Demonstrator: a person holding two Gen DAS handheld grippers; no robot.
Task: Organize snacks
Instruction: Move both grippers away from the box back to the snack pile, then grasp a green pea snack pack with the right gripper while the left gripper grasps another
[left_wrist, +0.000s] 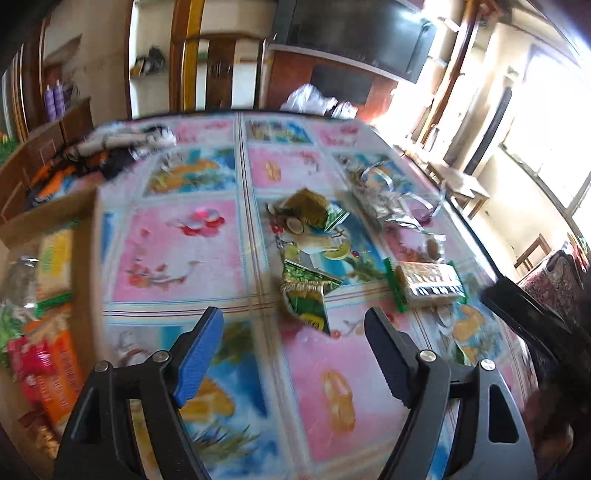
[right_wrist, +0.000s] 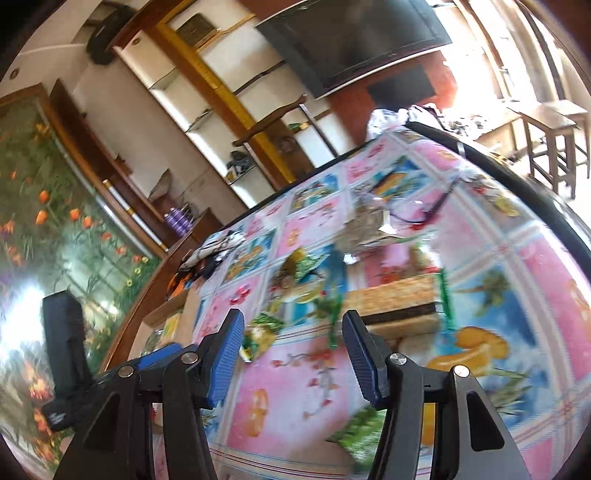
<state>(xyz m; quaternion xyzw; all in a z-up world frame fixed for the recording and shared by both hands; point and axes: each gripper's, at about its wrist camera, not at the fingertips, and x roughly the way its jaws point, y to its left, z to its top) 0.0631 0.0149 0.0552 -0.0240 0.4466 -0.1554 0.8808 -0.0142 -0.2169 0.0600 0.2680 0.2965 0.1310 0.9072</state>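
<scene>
Several snack packs lie on the table's flowery cloth (left_wrist: 184, 258). In the left wrist view a green packet (left_wrist: 306, 295) lies just beyond my left gripper (left_wrist: 295, 332), which is open with nothing between its fingers. A long bar pack with green ends (left_wrist: 424, 284) sits to its right, and a coconut-print pack (left_wrist: 303, 214) and a clear crinkled pack (left_wrist: 388, 199) lie farther back. My right gripper (right_wrist: 293, 343) is open and holds nothing. Ahead of it lie the bar pack (right_wrist: 399, 299) and the green packet (right_wrist: 262, 332).
A cardboard box (left_wrist: 85, 221) at the table's left holds several packs, orange and red among them (left_wrist: 48, 369). Cloth items (left_wrist: 110, 147) lie at the far left corner. A dark chair back (left_wrist: 524, 306) stands at the right edge. Another green pack (right_wrist: 362, 435) lies under the right gripper.
</scene>
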